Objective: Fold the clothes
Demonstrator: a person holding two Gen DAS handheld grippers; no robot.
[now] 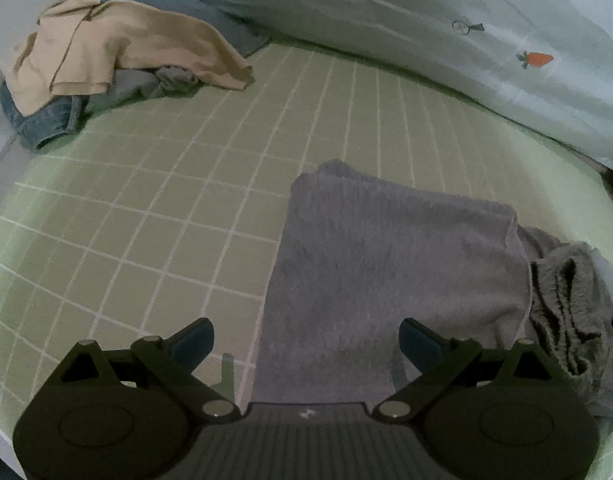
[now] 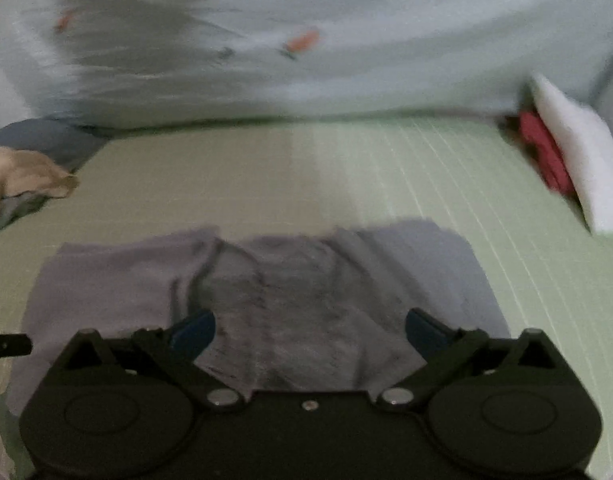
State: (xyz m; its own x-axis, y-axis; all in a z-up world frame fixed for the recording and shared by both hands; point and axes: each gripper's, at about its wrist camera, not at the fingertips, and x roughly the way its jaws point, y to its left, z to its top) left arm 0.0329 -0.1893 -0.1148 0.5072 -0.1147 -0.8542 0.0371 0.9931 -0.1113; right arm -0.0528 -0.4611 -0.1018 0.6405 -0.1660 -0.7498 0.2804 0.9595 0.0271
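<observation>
A grey garment (image 1: pixel 386 272) lies partly folded on the green checked sheet (image 1: pixel 154 208), with its bunched waistband (image 1: pixel 566 304) at the right end. My left gripper (image 1: pixel 306 340) hovers over its near left edge, jaws wide apart, nothing between them. In the right wrist view the same grey garment (image 2: pixel 266 300) spreads flat under my right gripper (image 2: pixel 310 330), which stands open and empty above it. A dark tip of the left gripper (image 2: pixel 6 346) pokes in at the left edge of that view.
A pile of unfolded clothes sits at the far left: a tan shirt (image 1: pixel 118 44) over jeans (image 1: pixel 46 120) and a blue-grey piece. A pale quilt with carrot prints (image 1: pixel 466 32) runs along the back. A white pillow (image 2: pixel 578 160) and red cloth (image 2: pixel 542 148) lie far right.
</observation>
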